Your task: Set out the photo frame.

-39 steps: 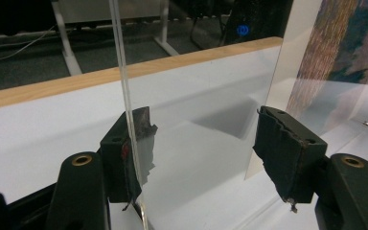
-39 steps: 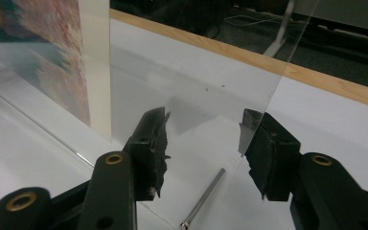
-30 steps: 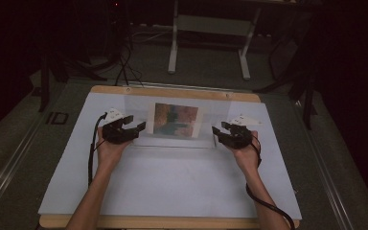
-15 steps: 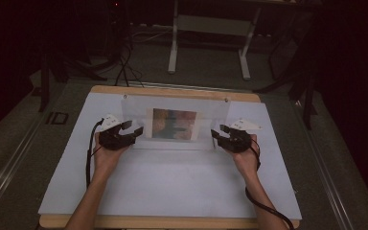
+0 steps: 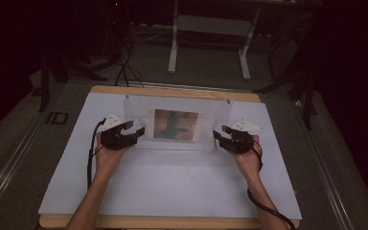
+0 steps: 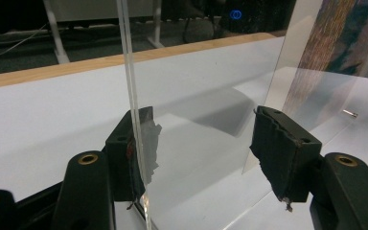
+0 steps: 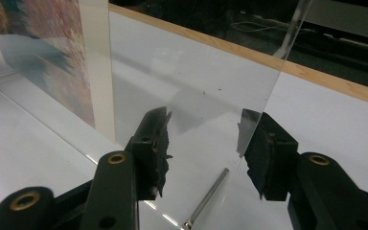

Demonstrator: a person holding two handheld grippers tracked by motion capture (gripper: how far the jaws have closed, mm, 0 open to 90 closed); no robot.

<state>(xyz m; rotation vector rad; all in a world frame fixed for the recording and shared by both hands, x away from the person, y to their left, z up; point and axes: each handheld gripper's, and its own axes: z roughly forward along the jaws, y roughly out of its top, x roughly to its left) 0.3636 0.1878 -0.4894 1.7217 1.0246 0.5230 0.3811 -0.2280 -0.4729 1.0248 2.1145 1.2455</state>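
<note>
Left claw [image 5: 133,132]: at the left end of the clear acrylic picture frame [image 5: 177,123]. Its jaws stand apart and have just been closing a little; the panel's edge runs between them, against the left pad [image 6: 139,148], with the right pad clear of it.
Right claw [image 5: 220,135]: at the frame's right end, jaws apart, the panel's edge between them. Whether the right-hand pad [image 7: 263,153] touches the sheet is hard to tell through the glare.
Frame: upright on the white table [image 5: 172,187], past mid-table toward the far edge, holding a colourful print [image 5: 175,124].
Hard to make out: the print is blurred and its subject unreadable; in both gripper views it is cut off by the picture's edge. A small metal pin [image 7: 206,199] lies at the base beneath the panel.
Since earlier: both claws sit slightly farther apart and nearer the person; the frame stands where it did.
Far: desk legs [image 5: 172,45] on a dark floor.
</note>
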